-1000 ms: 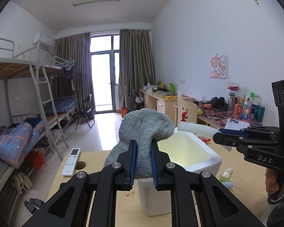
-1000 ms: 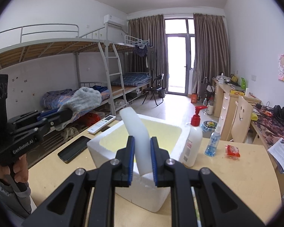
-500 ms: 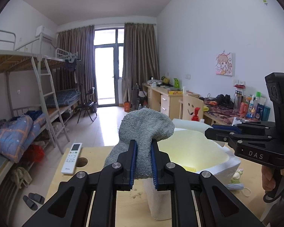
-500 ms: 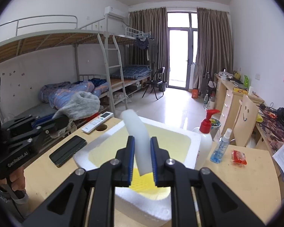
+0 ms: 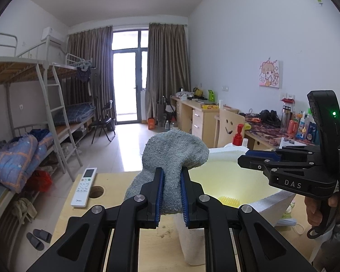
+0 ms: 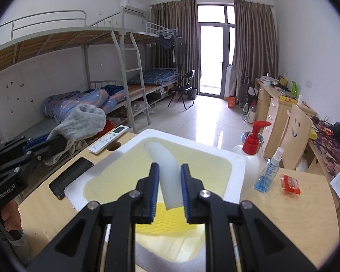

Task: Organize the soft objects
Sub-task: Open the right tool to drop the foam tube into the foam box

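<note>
While both pairs of tongs carry a load, the work stands at the drop-off into the foam box [image 6: 133, 149], which sits mid-tabletop with its rim white and its inside yellow.

Left to right in the right wrist view:
- A dark phone [image 6: 70, 176] lies flat by the box's left wall; a white remote [image 6: 108, 139] lies at the far left edge of the tabletop [image 6: 290, 213].
- The left tongs [image 5: 171, 192] are pinching a grey sock [image 5: 172, 156] at mid-length, the toe end bulging above the pads. The sock is held above the tabletop just outside the box's left rim, not yet over the opening.
- The right tongs [image 6: 168, 190] are pinching a white foam strip [image 6: 167, 174] directly over the box interior, its lower end close above a yellow mesh piece [image 6: 165, 219] lying on the box floor. Contact between strip and mesh cannot be confirmed.
- A red-capped pump bottle [image 6: 249, 158] and a blue spray bottle [image 6: 268, 172] stand just beside the box's right wall; a red packet [image 6: 290, 183] lies further right.

Recommendation: release the strip first, low inside the box, spreading the pads fully so the soft foam does not cling. Withdraw upward, clear of the pump bottle. Then bring the sock across the left rim and lower it before letting go, since its trailing cuff could catch on the rim.
</note>
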Demonstrator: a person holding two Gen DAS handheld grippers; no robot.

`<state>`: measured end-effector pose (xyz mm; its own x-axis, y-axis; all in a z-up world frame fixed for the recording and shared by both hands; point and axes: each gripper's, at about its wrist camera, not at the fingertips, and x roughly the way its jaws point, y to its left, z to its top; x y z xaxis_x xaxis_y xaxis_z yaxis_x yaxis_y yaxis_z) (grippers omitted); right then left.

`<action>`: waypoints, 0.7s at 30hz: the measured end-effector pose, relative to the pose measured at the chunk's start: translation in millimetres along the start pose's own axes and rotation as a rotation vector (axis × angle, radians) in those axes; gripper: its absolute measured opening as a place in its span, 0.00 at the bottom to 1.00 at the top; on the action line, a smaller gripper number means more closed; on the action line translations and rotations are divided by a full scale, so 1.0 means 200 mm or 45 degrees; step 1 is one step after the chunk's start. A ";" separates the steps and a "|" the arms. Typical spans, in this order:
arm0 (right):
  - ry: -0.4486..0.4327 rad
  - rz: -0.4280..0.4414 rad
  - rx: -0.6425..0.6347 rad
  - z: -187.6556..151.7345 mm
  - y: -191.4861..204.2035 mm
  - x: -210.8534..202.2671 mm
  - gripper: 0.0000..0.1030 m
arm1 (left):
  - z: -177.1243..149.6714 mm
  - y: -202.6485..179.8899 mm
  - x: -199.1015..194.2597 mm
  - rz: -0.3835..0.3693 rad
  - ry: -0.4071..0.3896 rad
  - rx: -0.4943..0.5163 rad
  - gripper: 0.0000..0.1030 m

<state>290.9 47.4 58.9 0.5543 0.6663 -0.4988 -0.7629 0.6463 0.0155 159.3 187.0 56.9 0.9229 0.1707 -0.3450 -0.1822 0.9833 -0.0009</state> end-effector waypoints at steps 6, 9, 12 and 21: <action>-0.011 -0.006 0.017 0.00 -0.01 -0.02 0.69 | 0.01 0.02 0.01 0.008 0.001 0.000 0.15; -0.045 -0.017 0.027 0.00 -0.01 -0.05 0.88 | 0.01 0.02 0.01 0.014 0.006 0.001 0.15; -0.050 -0.035 0.026 0.01 -0.02 -0.09 0.95 | 0.01 0.01 0.00 0.017 0.006 0.000 0.15; -0.080 -0.049 0.052 -0.02 -0.09 -0.19 0.99 | 0.05 -0.05 0.01 -0.005 0.017 0.021 0.15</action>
<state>282.1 8.9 74.1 0.6038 0.6619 -0.4443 -0.7272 0.6856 0.0331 166.9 178.7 65.8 0.9190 0.1665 -0.3573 -0.1732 0.9848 0.0133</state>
